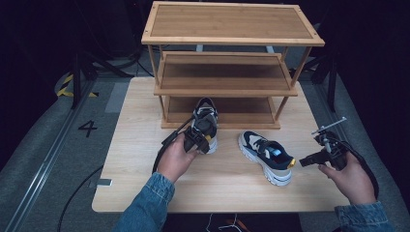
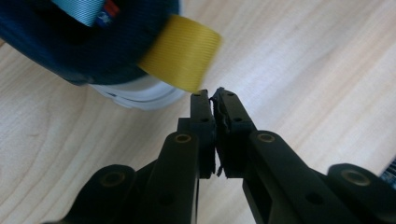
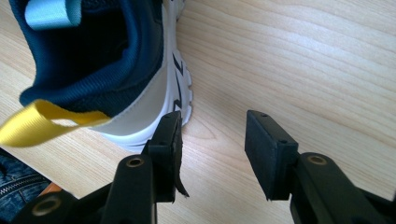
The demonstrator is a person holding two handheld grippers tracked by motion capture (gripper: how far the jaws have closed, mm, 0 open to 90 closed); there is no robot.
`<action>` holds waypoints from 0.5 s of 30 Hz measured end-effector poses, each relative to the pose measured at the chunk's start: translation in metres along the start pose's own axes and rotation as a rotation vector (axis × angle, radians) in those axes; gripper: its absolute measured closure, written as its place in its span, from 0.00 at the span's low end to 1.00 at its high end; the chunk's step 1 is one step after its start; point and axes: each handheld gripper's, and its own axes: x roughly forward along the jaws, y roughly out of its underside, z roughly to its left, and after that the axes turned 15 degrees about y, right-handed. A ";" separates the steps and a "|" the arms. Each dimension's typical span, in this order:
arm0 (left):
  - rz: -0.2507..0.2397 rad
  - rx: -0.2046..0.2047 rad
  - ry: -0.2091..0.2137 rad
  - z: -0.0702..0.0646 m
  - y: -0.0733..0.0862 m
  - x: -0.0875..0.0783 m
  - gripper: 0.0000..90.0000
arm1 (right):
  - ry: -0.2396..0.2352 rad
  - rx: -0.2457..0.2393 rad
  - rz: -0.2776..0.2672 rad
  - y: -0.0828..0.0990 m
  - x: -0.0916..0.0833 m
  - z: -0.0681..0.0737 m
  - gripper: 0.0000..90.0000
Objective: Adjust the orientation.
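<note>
L gripper (image 1: 202, 140) sits at heel of left shoe (image 1: 206, 121), jaws pressed together just beside its yellow pull tab (image 2: 181, 51), prob not gripping it. R gripper (image 1: 319, 157) spread wide, empty, right of second shoe (image 1: 267, 155) mid-table. Looks like shelving step; next needs firm heel grasp, lift to rack (image 1: 232, 38).

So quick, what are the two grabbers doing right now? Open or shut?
Left gripper: shut, nothing between its jaws, right by a shoe's yellow heel loop.
Right gripper: open, empty, beside the other shoe.
</note>
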 end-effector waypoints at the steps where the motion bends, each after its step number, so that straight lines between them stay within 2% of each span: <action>1: -0.006 0.000 -0.012 0.001 -0.001 0.000 0.97 | 0.000 0.004 0.001 0.001 0.000 -0.001 0.63; 5: -0.032 -0.020 -0.037 0.008 -0.005 -0.007 0.98 | 0.006 0.020 0.003 0.006 -0.002 -0.003 0.63; 7: -0.042 -0.030 -0.020 0.010 -0.007 -0.011 0.99 | 0.007 0.026 0.004 0.008 -0.003 -0.004 0.63; 9: -0.053 -0.021 -0.023 0.011 -0.010 -0.015 0.99 | 0.008 0.028 0.002 0.010 -0.004 -0.005 0.63; 12: -0.054 -0.020 -0.063 0.012 -0.013 -0.018 0.99 | 0.012 0.035 0.006 0.012 -0.004 -0.006 0.63; 15: -0.077 -0.026 -0.061 0.018 -0.016 -0.023 0.99 | 0.012 0.040 0.009 0.014 -0.004 -0.007 0.63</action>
